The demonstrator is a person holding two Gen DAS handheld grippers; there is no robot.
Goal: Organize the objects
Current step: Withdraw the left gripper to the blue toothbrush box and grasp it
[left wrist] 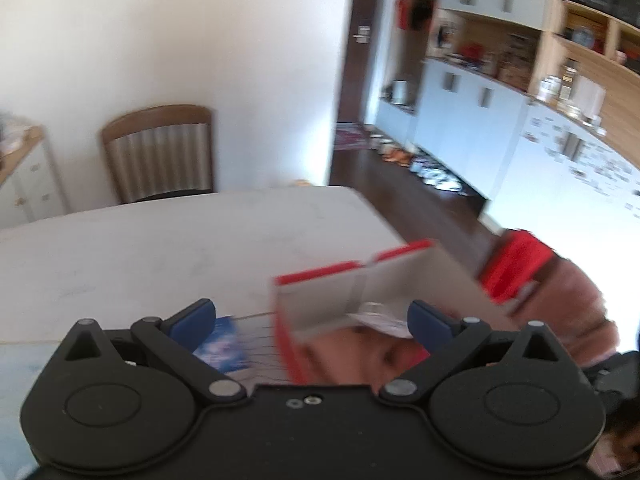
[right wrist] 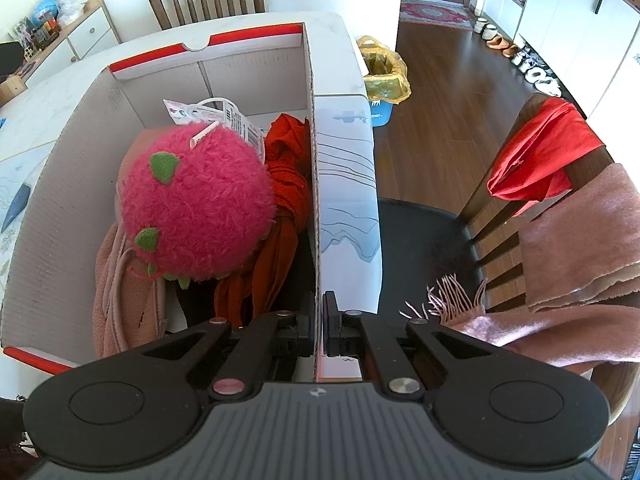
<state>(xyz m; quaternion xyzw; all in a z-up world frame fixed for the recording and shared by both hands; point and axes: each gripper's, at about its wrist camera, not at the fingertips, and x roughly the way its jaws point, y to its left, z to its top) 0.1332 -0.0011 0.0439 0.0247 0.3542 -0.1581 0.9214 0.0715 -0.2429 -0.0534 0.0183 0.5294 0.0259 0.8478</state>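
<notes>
A cardboard box (right wrist: 60, 208) with red edges is sitting on a white table (right wrist: 348, 64), directly ahead of the right gripper (right wrist: 319, 320). That gripper's jaws are pinching tight on the box's near-right wall. Inside, ahead and left of the gripper, a fuzzy pink plush toy (right wrist: 196, 204) is lying on a pink garment (right wrist: 120, 300), beside a red scarf (right wrist: 288, 176). A paper tag (right wrist: 224, 114) is carrying print too small to read. The left gripper (left wrist: 312, 320) is standing wide open and empty, with the box (left wrist: 320, 292) just ahead of it.
</notes>
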